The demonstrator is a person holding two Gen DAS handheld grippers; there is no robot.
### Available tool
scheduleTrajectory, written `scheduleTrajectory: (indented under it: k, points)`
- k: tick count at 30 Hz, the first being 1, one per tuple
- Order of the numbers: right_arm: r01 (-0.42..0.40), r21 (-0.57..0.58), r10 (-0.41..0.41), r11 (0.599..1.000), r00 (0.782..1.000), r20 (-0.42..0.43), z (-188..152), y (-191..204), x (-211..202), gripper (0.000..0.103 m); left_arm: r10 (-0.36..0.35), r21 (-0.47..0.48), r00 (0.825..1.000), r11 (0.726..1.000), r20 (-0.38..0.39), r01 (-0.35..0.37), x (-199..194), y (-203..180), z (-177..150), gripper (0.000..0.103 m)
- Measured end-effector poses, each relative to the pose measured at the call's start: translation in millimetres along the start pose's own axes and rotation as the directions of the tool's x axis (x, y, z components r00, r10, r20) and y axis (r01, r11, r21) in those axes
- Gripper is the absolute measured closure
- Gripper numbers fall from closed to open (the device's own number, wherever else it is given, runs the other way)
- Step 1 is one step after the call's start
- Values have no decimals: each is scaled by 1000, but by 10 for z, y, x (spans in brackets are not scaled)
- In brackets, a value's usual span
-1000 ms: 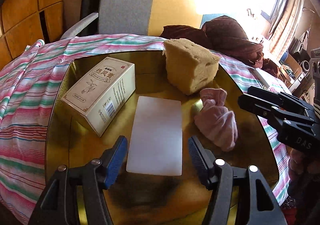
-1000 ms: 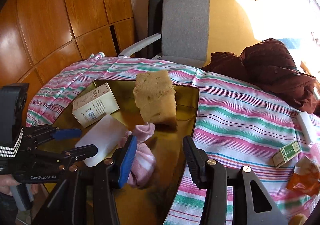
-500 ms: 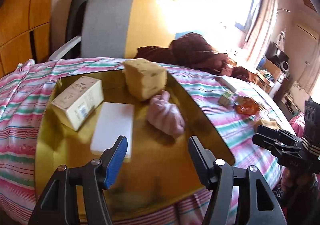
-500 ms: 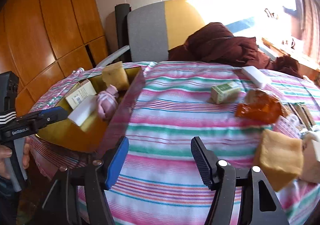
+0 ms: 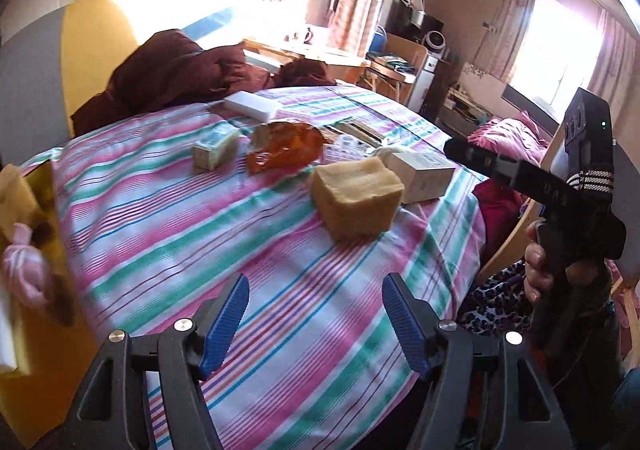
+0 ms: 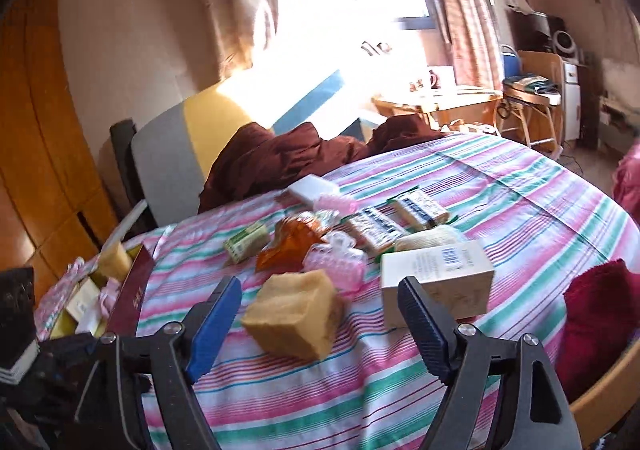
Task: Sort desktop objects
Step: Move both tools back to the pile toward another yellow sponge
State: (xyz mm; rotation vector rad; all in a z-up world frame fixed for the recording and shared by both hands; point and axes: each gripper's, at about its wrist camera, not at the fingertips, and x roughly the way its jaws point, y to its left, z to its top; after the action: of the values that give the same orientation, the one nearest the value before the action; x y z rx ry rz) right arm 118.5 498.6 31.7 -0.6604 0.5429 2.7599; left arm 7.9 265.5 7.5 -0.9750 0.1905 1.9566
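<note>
A tan sponge block [image 6: 296, 314] lies on the striped tablecloth [image 6: 480, 202], straight ahead between the fingers of my open right gripper [image 6: 320, 314], which do not touch it. A white carton [image 6: 436, 282] stands just to its right. In the left wrist view the same sponge [image 5: 356, 198] and carton [image 5: 422, 176] sit well beyond my open, empty left gripper [image 5: 316, 318]. The right gripper [image 5: 476, 160], held by a hand [image 5: 540, 262], enters there from the right. The gold tray [image 5: 40, 330] with a pink sock [image 5: 24, 274] is at the far left.
Behind the sponge lie an orange wrapper [image 6: 288, 246], a small green box [image 6: 245, 242], pink hair rollers [image 6: 340, 254], two wrapped bars [image 6: 374, 230] and a white block [image 6: 312, 188]. A brown jacket [image 6: 280, 158] hangs over the chair. A red cloth [image 6: 596, 314] sits at the right edge.
Both grippers have swung right, away from the gold tray and over to the loose items on the tablecloth. The sponge block now fills the right wrist view. Both stay open and empty.
</note>
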Motion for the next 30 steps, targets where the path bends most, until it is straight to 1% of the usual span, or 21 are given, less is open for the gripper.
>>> scheduleTrajectory:
  k: [1,2,4,6,8,11,13,16,19,21,23,26,27,29,30]
  points:
    - [2,23,-2,1000,1000,8,11,-69,-14,19,-21,0,1000,1000,-12,21,96,-71,48,22]
    - [4,46,-5,999,1000,16,22,-139,-28,19,-40,-4,999,999,-28,40,195,-127,103,20]
    - [8,81,-10,997,1000,22,32,-252,-33,18,-57,-16,997,998,-48,56,376,-241,180,18]
    - [9,103,-11,995,1000,15,14,-340,-11,18,-41,-23,998,999,-51,40,513,-306,259,17]
    - [10,124,-11,992,1000,8,-5,-425,12,18,-22,-31,999,999,-48,21,611,-342,320,14]
    - [5,149,-5,989,1000,-2,-41,-513,39,18,-4,-38,999,999,-42,2,736,-395,386,7]
    - [2,158,-1,988,1000,-6,-63,-546,63,17,7,-29,1000,1000,-21,-7,779,-444,408,0]
    - [-2,168,4,986,1000,-12,-86,-586,101,17,12,-1,1000,1000,4,-12,811,-522,425,0]
    - [-11,177,13,984,1000,-11,-100,-601,126,17,55,25,998,998,2,-55,924,-572,456,0]
    - [-15,176,16,984,1000,-8,-101,-604,130,17,71,14,997,997,-24,-71,1041,-548,475,0]
    - [-13,177,14,984,1000,-5,-97,-616,135,16,69,-1,997,998,-46,-69,1140,-518,484,0]
    - [-6,185,8,983,1000,-7,-95,-650,160,15,82,-2,995,997,-64,-83,1248,-507,489,0]
    - [-3,188,5,982,1000,-10,-94,-661,174,13,86,-2,994,996,-72,-87,1280,-502,488,2]
    - [12,192,-9,981,1000,-17,-89,-687,222,12,88,-6,993,996,-75,-88,1318,-482,480,11]
    - [21,196,-18,980,1000,-21,-86,-704,250,11,84,-10,993,996,-80,-85,1329,-468,472,21]
